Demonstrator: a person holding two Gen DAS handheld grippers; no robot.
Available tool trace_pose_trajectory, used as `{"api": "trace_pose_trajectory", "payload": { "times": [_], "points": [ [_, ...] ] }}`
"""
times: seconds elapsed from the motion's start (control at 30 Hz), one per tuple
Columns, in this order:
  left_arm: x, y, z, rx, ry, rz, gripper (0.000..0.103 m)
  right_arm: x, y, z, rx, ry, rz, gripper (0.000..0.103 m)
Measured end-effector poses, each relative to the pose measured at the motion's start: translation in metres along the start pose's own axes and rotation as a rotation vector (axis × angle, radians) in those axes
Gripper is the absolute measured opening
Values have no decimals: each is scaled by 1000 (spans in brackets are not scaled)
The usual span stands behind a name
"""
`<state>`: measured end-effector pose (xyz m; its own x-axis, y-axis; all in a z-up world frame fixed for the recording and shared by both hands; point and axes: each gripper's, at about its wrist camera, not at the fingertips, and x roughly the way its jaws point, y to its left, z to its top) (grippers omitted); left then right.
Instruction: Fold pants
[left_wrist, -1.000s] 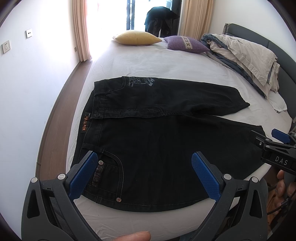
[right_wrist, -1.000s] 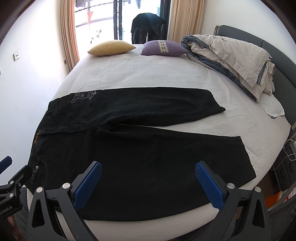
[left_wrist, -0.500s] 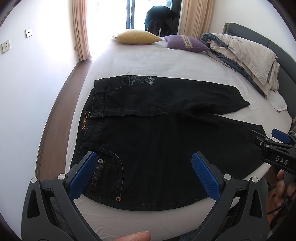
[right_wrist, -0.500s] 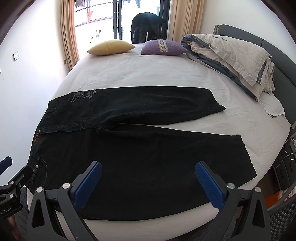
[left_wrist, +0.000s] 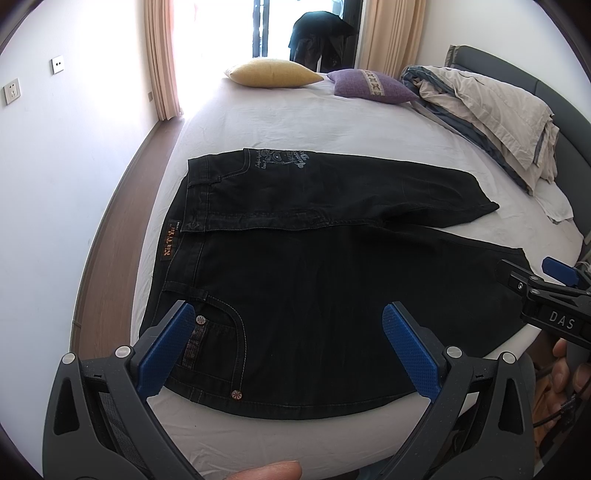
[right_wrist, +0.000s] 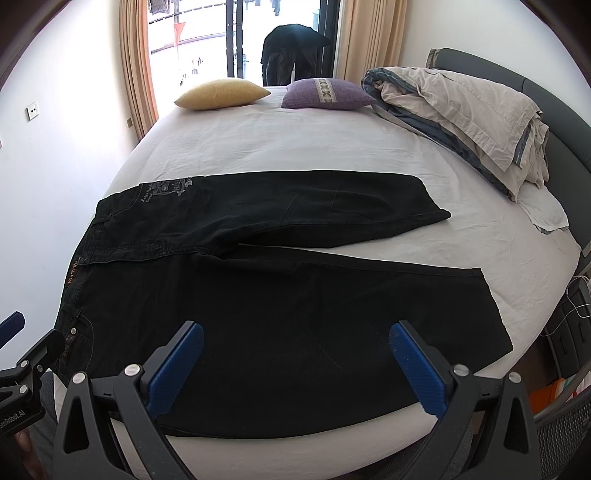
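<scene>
Black jeans (left_wrist: 314, 280) lie flat on the white bed (left_wrist: 295, 122), waistband to the left, both legs running right; the far leg lies a little apart from the near one. They also show in the right wrist view (right_wrist: 277, 295). My left gripper (left_wrist: 290, 347) is open and empty, held above the near pocket area at the bed's front edge. My right gripper (right_wrist: 295, 365) is open and empty, above the near leg. Each gripper shows at the edge of the other's view: the right one (left_wrist: 546, 295), the left one (right_wrist: 22, 354).
A yellow pillow (left_wrist: 273, 72) and a purple pillow (left_wrist: 373, 85) lie at the far end of the bed. A bundled duvet (left_wrist: 491, 110) lies along the right side by the grey headboard (right_wrist: 554, 107). Wooden floor (left_wrist: 110, 236) and a white wall are on the left.
The views have barely shifted; the pants lie as before and both grippers stay open.
</scene>
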<state>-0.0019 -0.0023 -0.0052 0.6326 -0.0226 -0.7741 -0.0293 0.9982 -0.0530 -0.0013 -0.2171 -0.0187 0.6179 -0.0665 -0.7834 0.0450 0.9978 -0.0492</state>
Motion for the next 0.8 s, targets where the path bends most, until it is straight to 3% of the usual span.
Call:
{"api": "trace_pose_trajectory", "payload": {
  "times": [0.5,0.67,0.8],
  "points": [
    [10,-3,-17,1,12,5,103,9,0,-10,0,8,4,103],
    [23,6,-5,25,21,-23,103,15,-8,-3,3,12,65,103],
    [49,14,24,92,38,-90,103,22,-17,8,-5,0,185,103]
  ]
}}
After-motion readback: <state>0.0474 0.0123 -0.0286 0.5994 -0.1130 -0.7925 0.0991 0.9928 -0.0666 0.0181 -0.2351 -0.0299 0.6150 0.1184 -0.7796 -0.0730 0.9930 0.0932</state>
